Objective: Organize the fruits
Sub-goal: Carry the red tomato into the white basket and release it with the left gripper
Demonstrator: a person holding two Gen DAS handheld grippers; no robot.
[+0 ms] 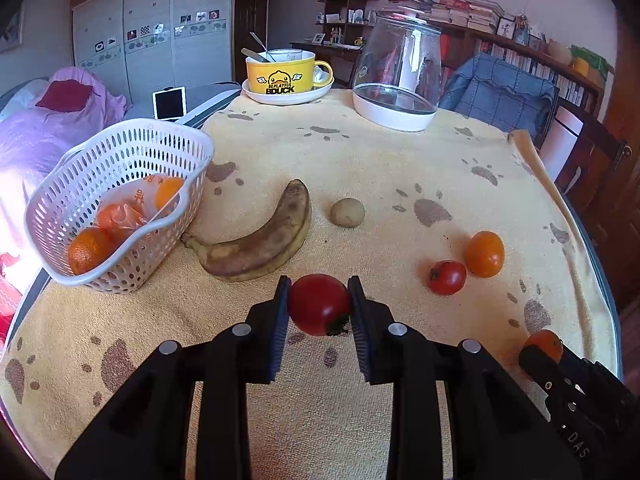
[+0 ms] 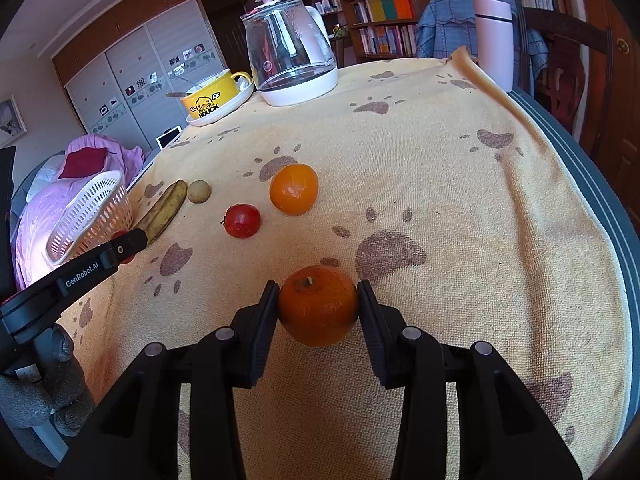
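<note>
My left gripper [image 1: 319,300] is shut on a red tomato [image 1: 319,304] just above the yellow towel. My right gripper [image 2: 318,300] is shut on an orange [image 2: 318,305], also seen at the lower right of the left wrist view as the orange [image 1: 545,344]. A white basket [image 1: 120,176] at the left holds several oranges and a plastic bag. On the towel lie a brown-spotted banana [image 1: 260,240], a small potato [image 1: 347,212], a second tomato [image 1: 447,277] and another orange [image 1: 484,254].
A yellow duck mug [image 1: 280,72] on a white plate and a glass kettle [image 1: 396,76] stand at the far edge of the table. A pink flask [image 2: 494,40] stands at the far right corner. A bed with purple bedding [image 1: 48,120] lies left of the table.
</note>
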